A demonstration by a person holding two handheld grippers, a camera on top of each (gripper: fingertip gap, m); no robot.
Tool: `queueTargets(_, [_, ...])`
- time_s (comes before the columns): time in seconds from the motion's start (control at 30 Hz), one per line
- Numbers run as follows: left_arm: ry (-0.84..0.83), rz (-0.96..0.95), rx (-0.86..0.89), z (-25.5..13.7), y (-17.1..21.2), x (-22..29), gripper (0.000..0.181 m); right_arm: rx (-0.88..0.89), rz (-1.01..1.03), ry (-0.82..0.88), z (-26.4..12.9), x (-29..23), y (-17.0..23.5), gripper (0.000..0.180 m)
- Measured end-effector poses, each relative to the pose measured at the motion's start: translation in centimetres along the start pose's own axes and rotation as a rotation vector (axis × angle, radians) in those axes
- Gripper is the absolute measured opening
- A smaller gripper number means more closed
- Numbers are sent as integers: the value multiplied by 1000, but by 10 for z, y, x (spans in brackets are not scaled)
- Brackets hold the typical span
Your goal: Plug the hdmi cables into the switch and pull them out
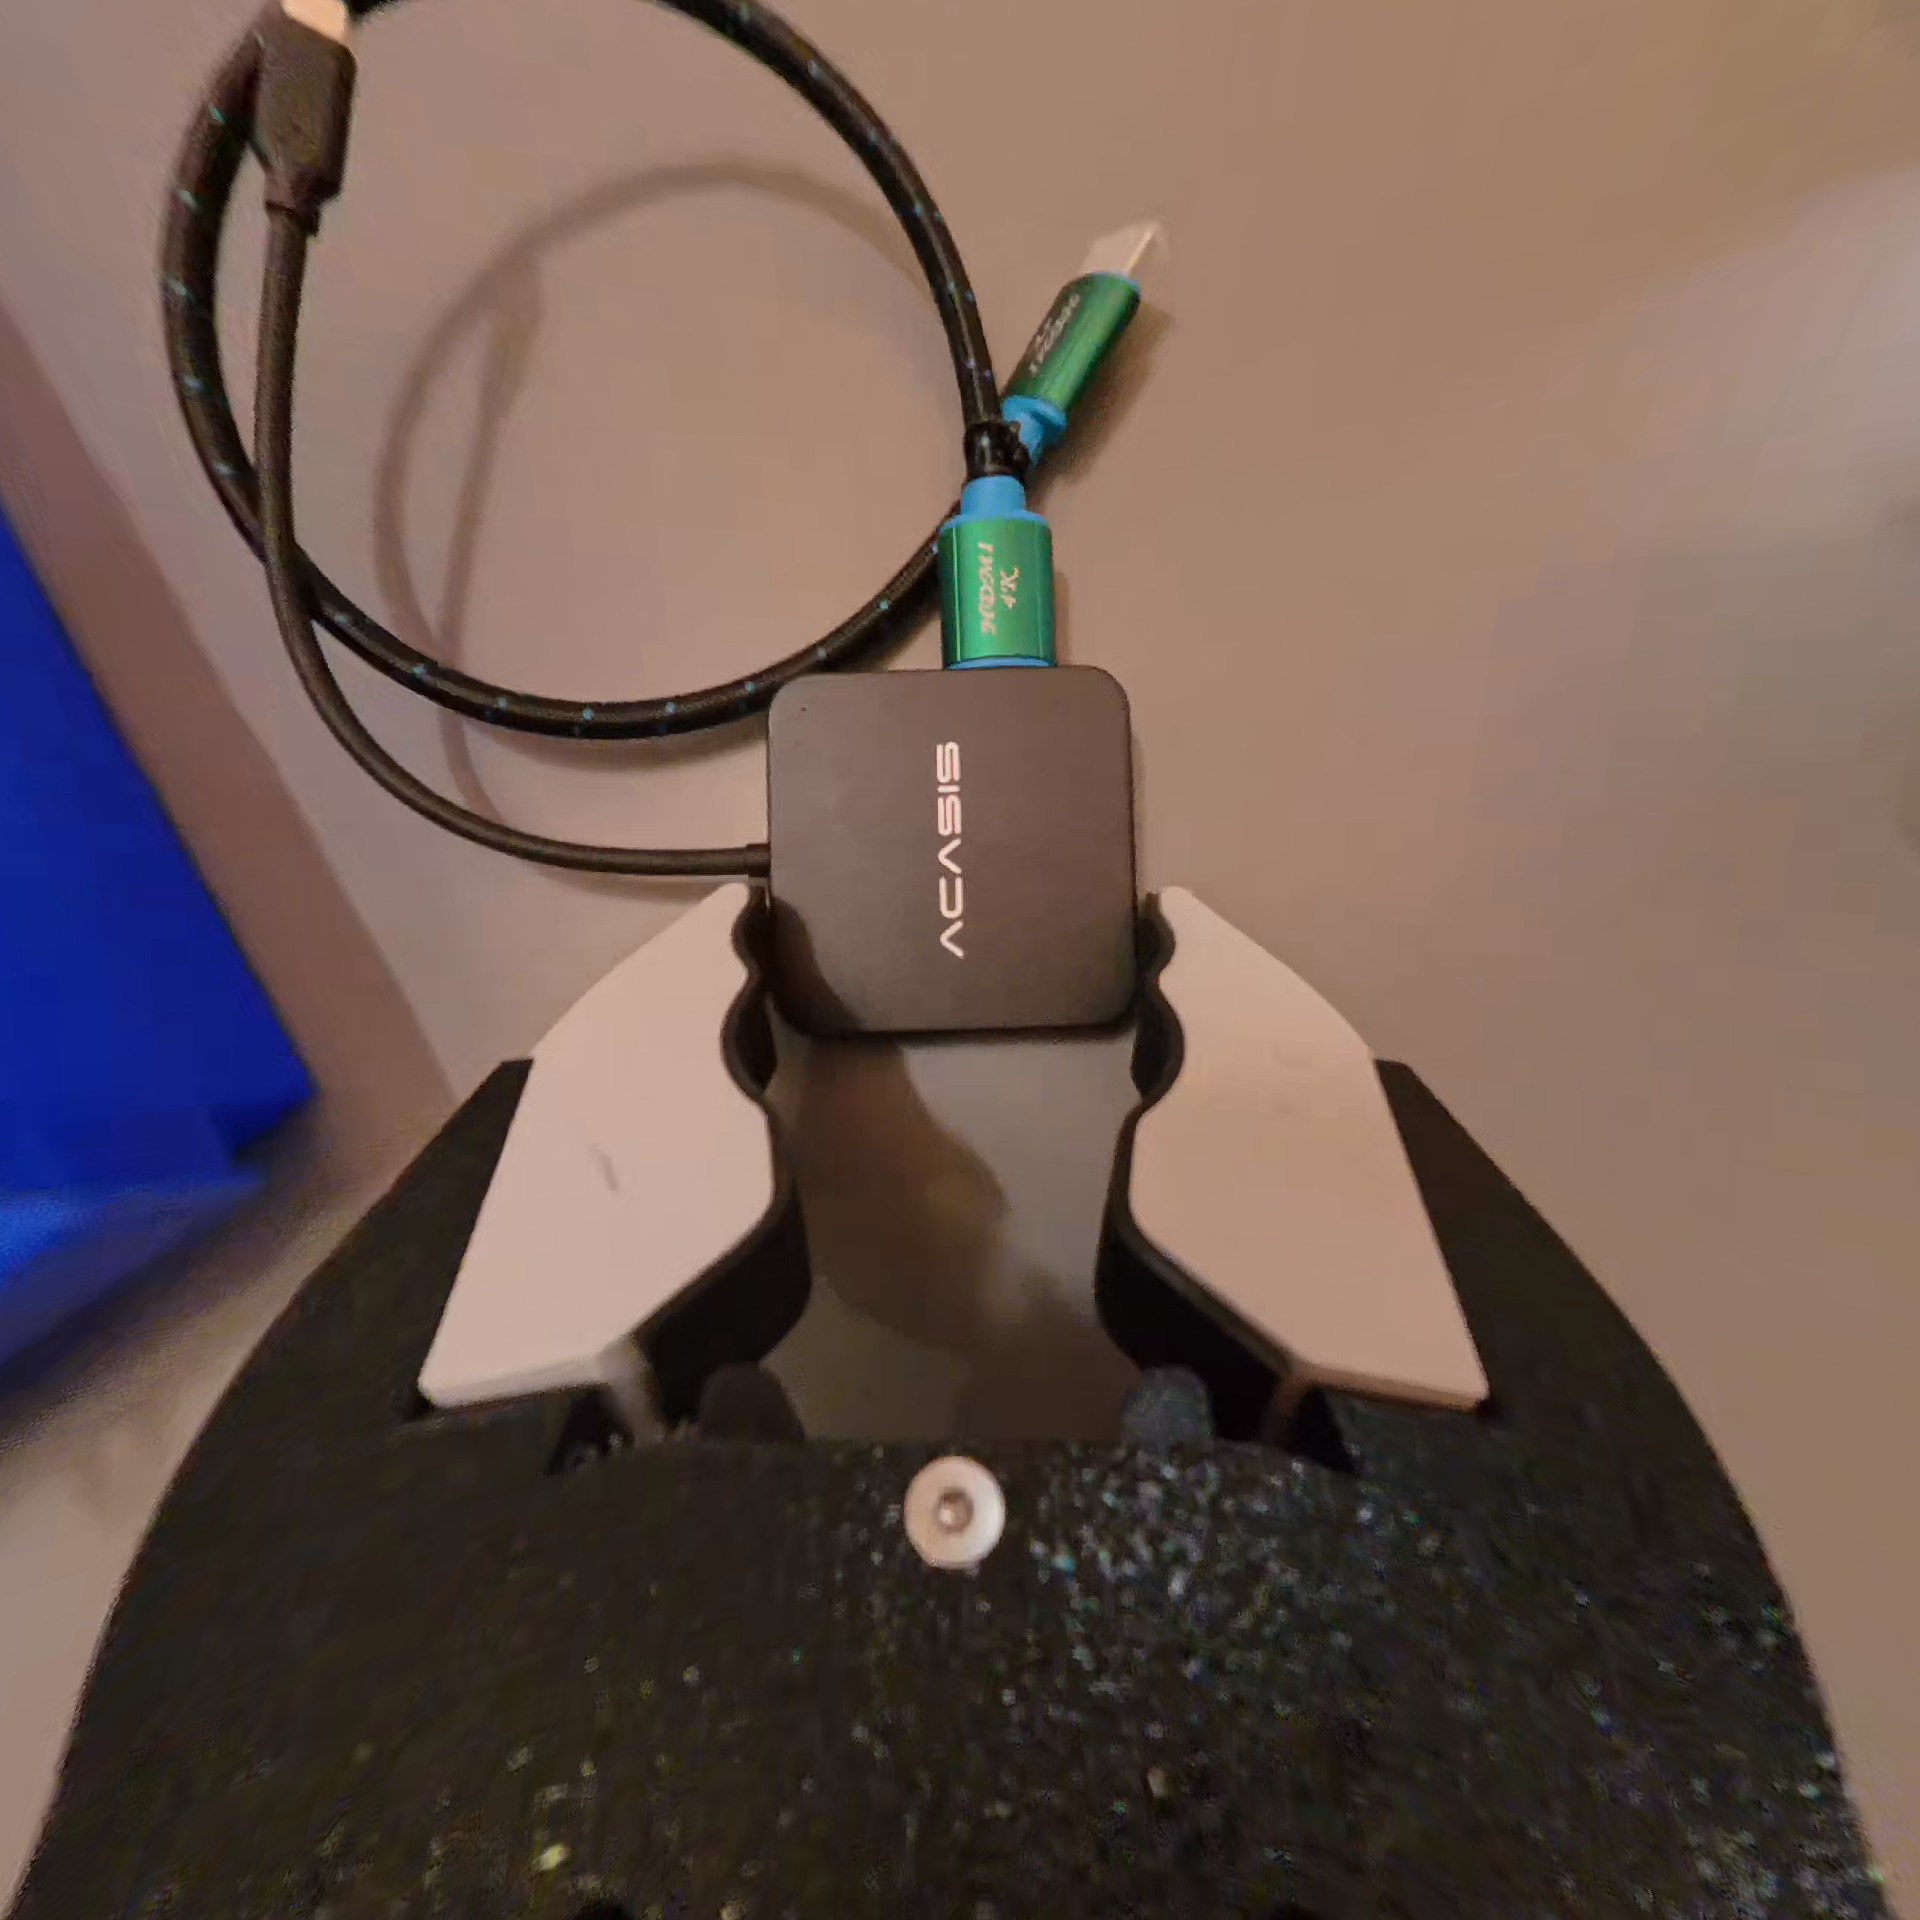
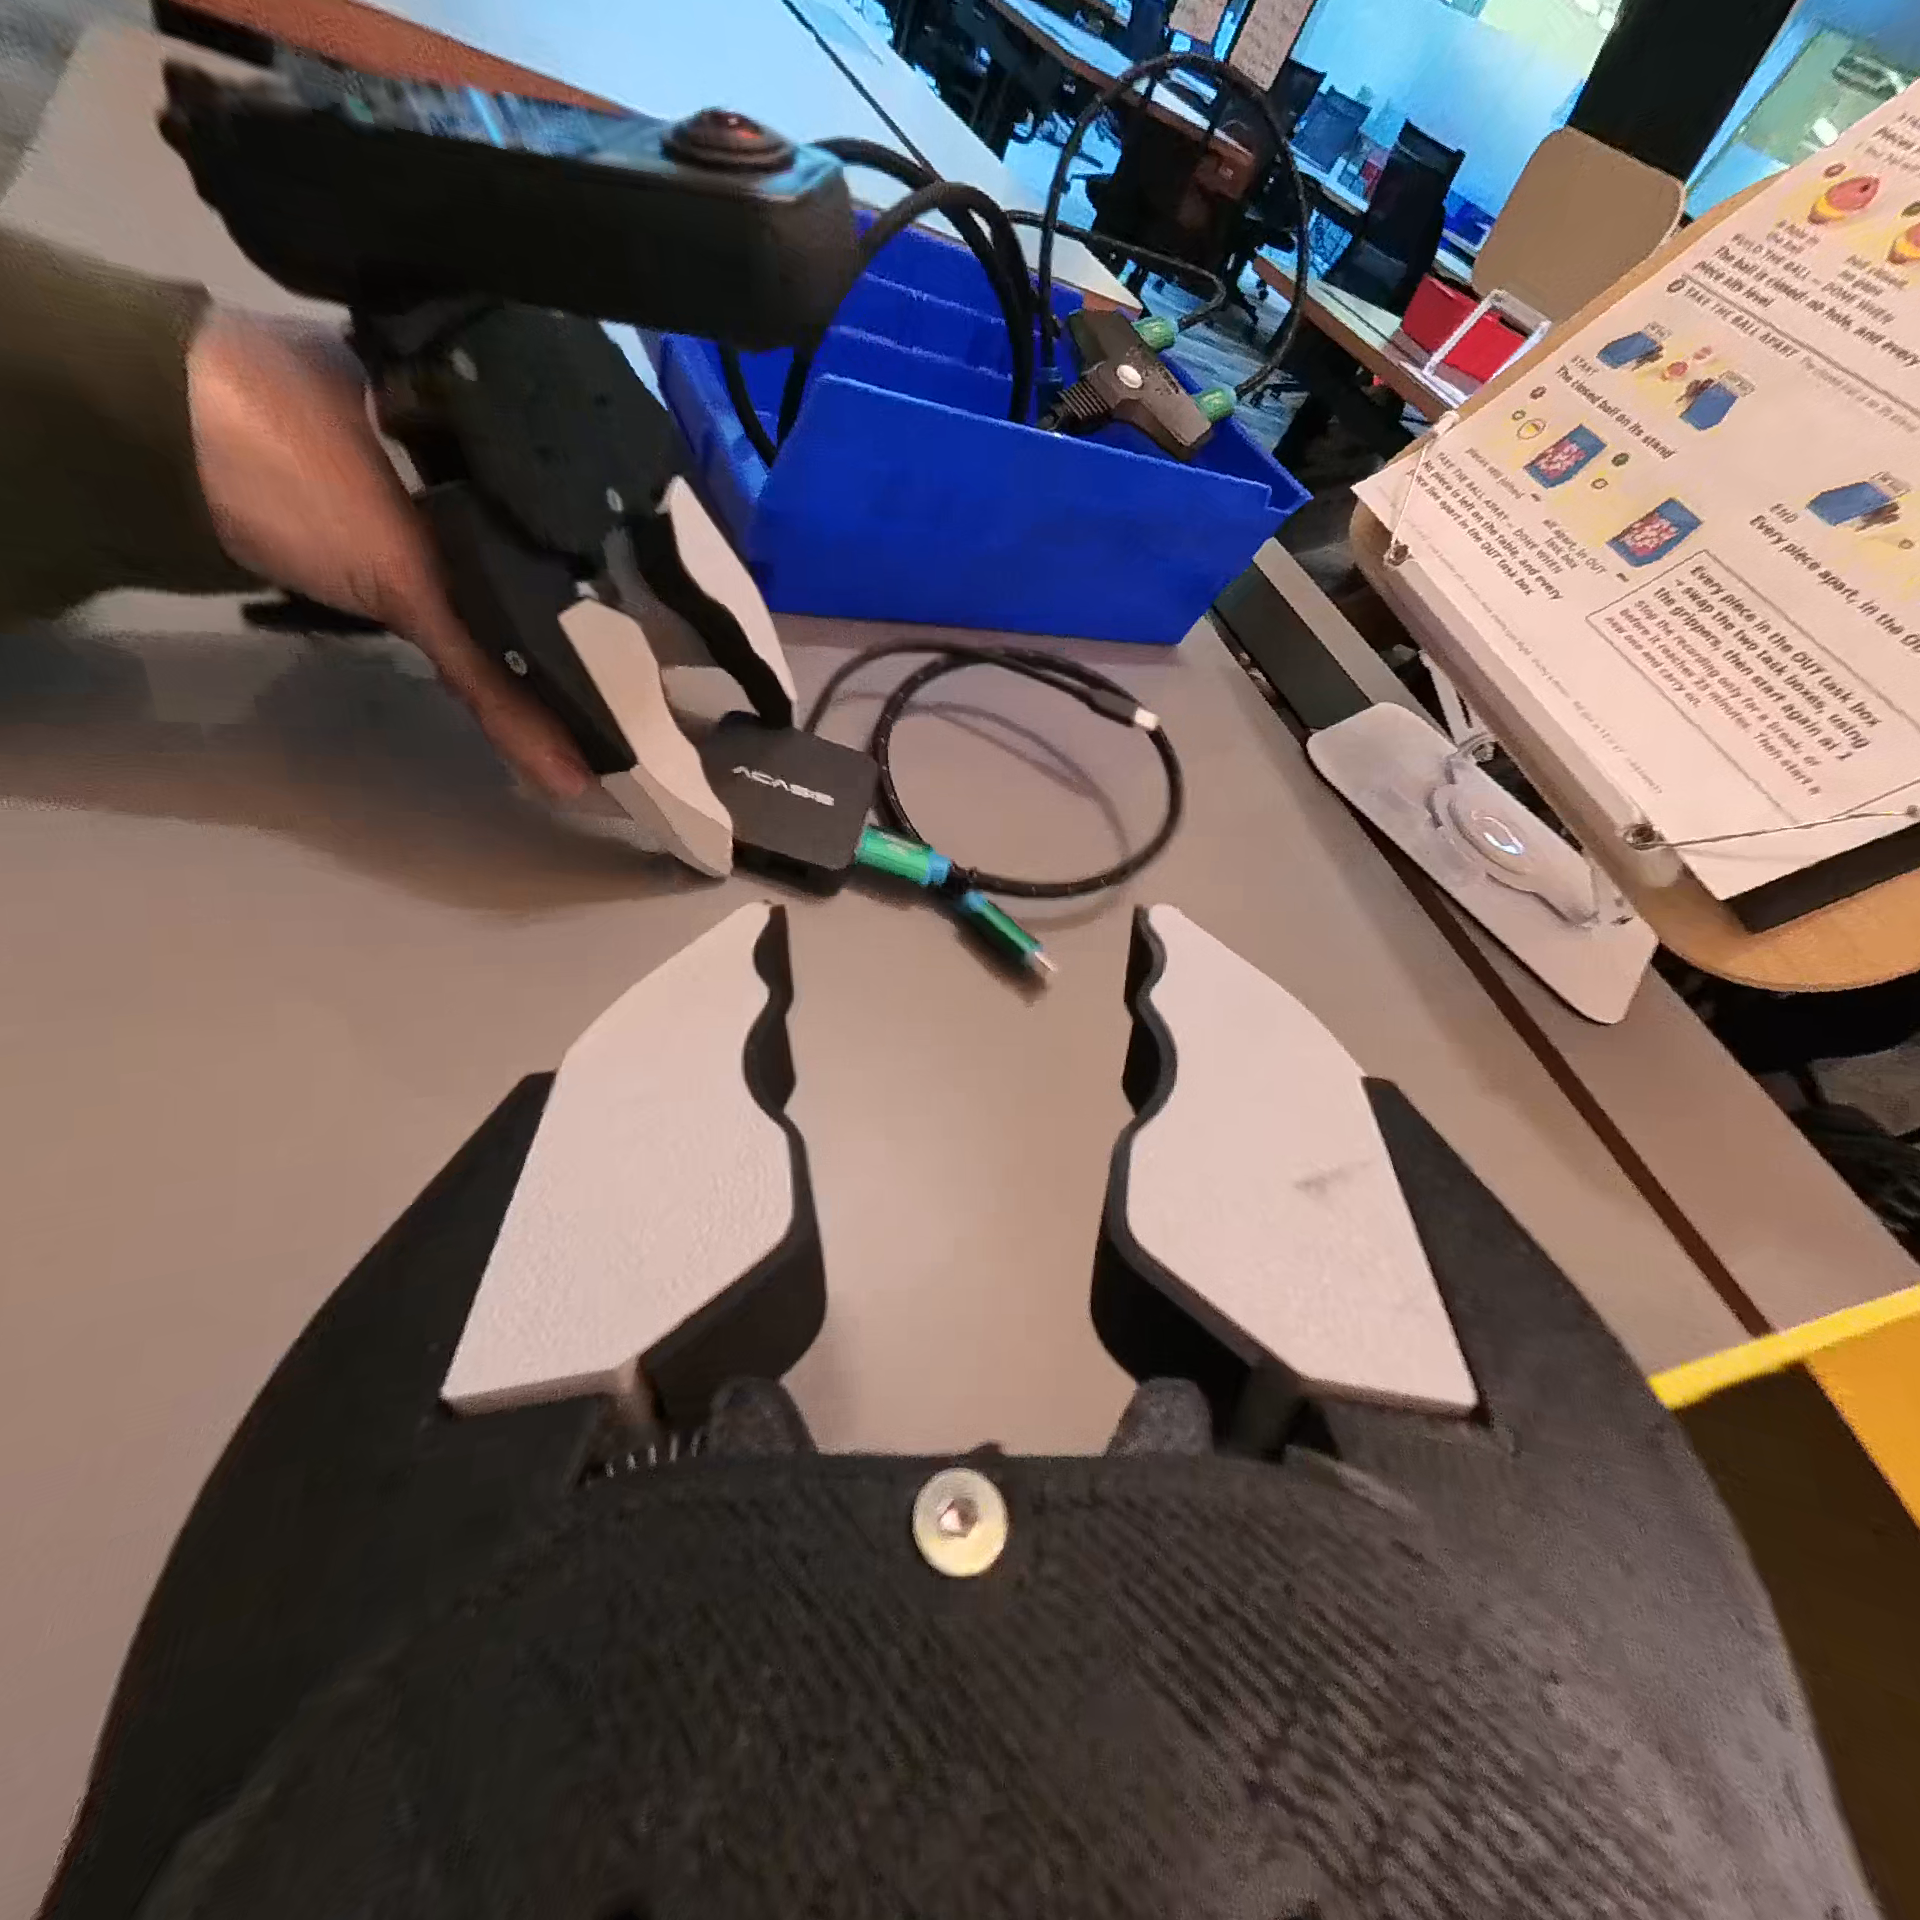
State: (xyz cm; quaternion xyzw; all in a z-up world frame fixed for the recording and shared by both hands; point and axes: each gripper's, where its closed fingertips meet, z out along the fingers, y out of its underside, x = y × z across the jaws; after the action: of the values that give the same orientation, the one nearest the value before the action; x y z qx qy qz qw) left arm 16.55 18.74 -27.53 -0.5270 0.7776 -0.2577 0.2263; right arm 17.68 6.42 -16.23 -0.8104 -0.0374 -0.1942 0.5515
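A black square switch (image 1: 951, 847) lies on the grey table, and my left gripper (image 1: 954, 909) is shut on its near half. A green HDMI plug (image 1: 995, 597) sits in the switch's far side. The same braided cable's other green plug (image 1: 1075, 338) lies loose just beyond it. A thin black lead (image 1: 343, 717) runs from the switch's left side to a small plug (image 1: 307, 114). In the right wrist view the switch (image 2: 795, 795), the inserted plug (image 2: 899, 857) and the loose plug (image 2: 1003, 930) show ahead. My right gripper (image 2: 956, 920) is open and empty, short of the loose plug.
A blue bin (image 2: 977, 499) stands behind the switch with another black switch and cables (image 2: 1132, 390) in it; its side also shows in the left wrist view (image 1: 104, 935). An instruction sheet on a stand (image 2: 1683, 582) is at the right. A yellow box edge (image 2: 1808, 1371) is near right.
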Motion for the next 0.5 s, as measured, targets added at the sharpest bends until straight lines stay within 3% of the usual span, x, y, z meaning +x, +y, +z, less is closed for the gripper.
queueTargets(0.03, [27, 56, 48, 0, -3, 2, 66, 9, 13, -17, 2, -3, 0, 65])
queueTargets(0.2, [162, 189, 169, -10, -7, 11, 66, 48, 1, -70, 8, -15, -4, 78])
queueTargets(0.37, [319, 341, 221, -29, -15, 29, 66, 10, -114, -88, 19, -27, 4, 56])
queueTargets(0.5, [429, 417, 224, -36, -13, 50, 65, -48, -161, -168, 34, -48, 23, 56])
